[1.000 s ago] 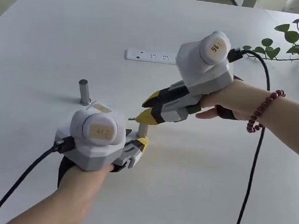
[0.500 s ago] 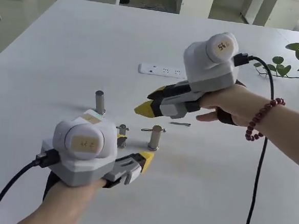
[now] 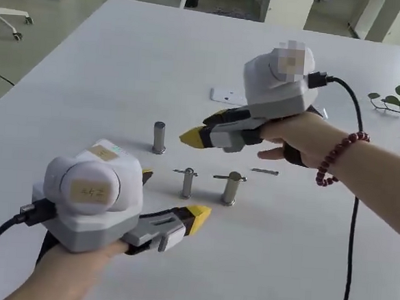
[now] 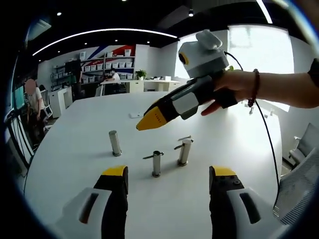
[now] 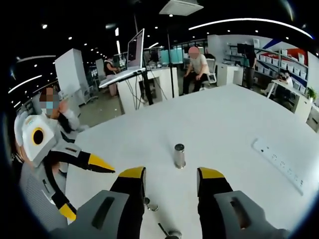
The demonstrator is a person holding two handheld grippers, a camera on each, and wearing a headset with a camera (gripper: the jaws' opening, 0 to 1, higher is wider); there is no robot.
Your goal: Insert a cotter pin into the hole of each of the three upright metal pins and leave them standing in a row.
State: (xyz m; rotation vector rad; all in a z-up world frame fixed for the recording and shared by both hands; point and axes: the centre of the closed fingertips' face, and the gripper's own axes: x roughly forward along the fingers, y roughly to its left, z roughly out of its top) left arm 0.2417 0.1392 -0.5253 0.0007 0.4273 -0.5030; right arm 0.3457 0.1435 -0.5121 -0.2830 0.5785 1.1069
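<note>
A: Done so far?
B: Cotter pins (image 3: 183, 171) seated in the middle pin (image 3: 187, 184) and its three-o'clock neighbour (image 3: 232, 190); bare pin (image 3: 159, 137) at eleven o'clock.
A: Left to do?
B: Spare cotter pin (image 3: 264, 172) lying at that neighbour's two o'clock, unfetched; left gripper (image 4: 169, 172) and right gripper (image 5: 171, 175) both parted, holding nothing.

Your white tabletop (image 3: 88, 73) is carrying a bare left pin (image 3: 159, 137), cottered middle pin (image 3: 187, 183) and right pin (image 3: 231, 188), a loose cotter pin (image 3: 264, 172) and a power strip (image 3: 227, 95).
</note>
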